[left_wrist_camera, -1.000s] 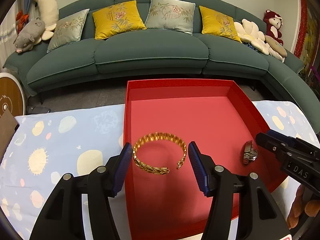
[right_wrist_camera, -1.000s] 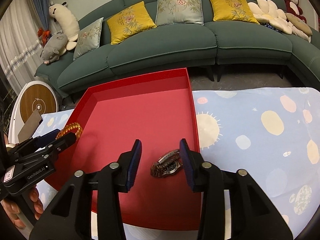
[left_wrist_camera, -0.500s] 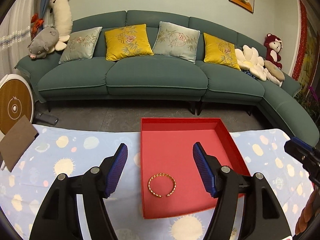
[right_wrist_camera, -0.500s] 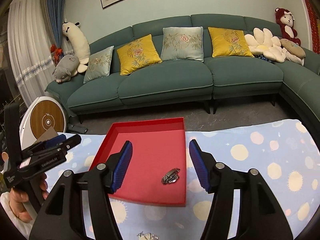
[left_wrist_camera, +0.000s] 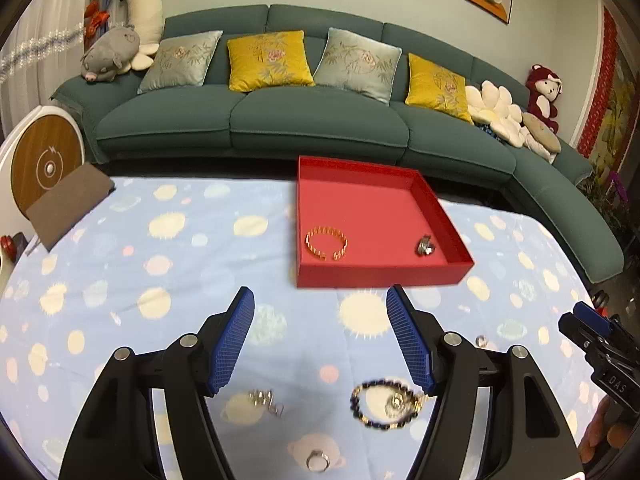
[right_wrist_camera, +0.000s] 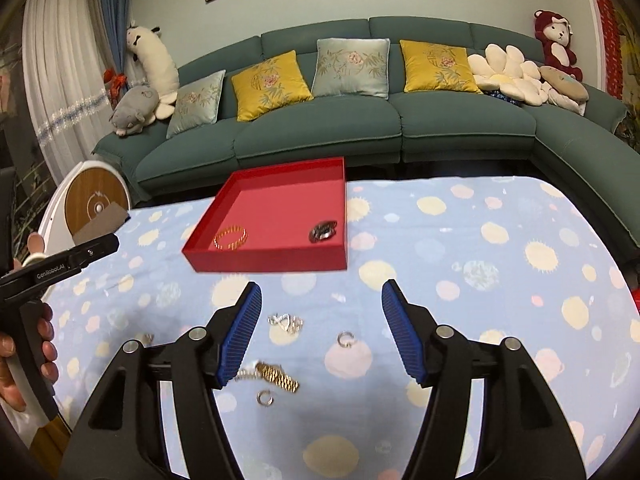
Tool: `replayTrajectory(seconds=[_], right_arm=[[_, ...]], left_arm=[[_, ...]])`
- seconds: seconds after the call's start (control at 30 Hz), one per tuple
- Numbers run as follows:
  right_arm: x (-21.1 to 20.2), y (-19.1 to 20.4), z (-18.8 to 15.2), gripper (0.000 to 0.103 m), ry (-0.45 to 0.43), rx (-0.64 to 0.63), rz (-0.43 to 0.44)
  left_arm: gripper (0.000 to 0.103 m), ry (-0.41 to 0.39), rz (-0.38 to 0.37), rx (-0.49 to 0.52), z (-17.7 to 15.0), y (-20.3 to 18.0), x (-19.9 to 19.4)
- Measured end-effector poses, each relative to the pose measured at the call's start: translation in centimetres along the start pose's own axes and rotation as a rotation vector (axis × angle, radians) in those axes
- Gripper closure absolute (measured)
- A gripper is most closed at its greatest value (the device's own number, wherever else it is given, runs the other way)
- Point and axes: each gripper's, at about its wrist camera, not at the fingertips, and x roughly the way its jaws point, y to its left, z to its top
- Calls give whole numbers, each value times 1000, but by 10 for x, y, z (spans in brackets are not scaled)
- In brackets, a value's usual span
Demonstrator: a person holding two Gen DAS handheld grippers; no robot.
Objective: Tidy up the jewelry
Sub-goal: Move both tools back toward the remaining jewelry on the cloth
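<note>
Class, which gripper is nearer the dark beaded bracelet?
Left. The left gripper hangs just above the bracelet; the right gripper, jaws opening and empty, is off to its right.

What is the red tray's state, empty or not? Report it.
Not empty. The red tray holds a gold bracelet on its left side and a silver watch on its right side.

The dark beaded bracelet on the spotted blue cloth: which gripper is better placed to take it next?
Probably the left gripper. The dark beaded bracelet lies just below its open jaws in its own view. The right gripper, whose jaws are opening with nothing between them, faces a gold link chain instead.
</note>
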Motion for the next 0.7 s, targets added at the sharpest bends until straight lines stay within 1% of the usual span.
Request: replayTrajectory(seconds=[0.07,0.17,0.23,0.33,0.43,0.47,0.57,0.7], right_arm=[[7,5,-19,43,43,-21,17],[30,21,-42,46,115,-105,20],[46,33,-56,48,152,-160,30],[64,46,-72,49,192,-208,42],[76,54,-79,49,215,-250,48],[79,55,-80,52,222,-255,45],[88,52,-80,55,238,-250,46],[98,50,-82,55,259,-247,61]], left_arm=[[37,48,-6,-34,-20,6,3],[37,98,-9,-55,-41,13,10],[37,113,9,-24,-50,11,15],[37,106,43,30,-62,10,18],[37,125,28,30,-68,12,22],[37,133,20,26,-70,13,23],[37,146,17,29,-71,15,26],[37,152,4,38,-73,13,27]])
